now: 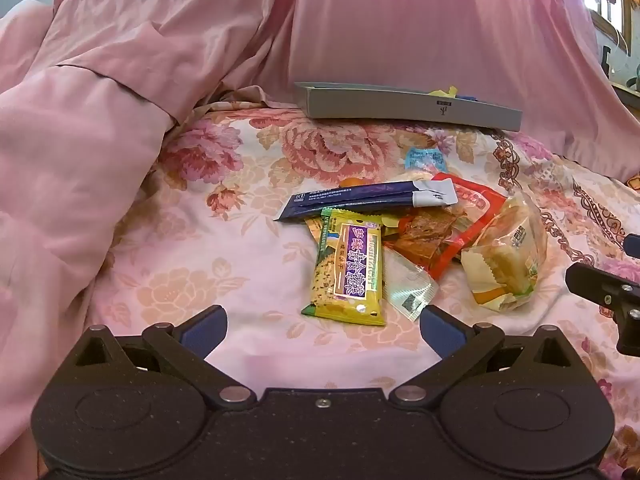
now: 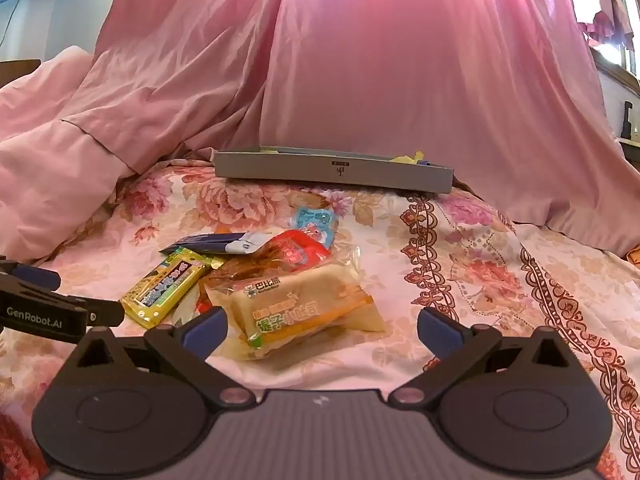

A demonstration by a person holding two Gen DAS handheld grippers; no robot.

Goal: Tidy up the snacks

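On the floral pink bedsheet your snacks lie in a loose pile: a yellow-green cracker packet, a dark blue stick sachet across its top, a red pouch and a clear-wrapped bread bun. Your left gripper hovers just short of the cracker packet, jaws spread wide. Your right gripper gapes wide too, the bun between its blue fingertips. Beyond the pile sits a shallow grey cardboard tray.

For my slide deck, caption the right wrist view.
Open right gripper faces a bread pack in a snack pile, grey tray behind.
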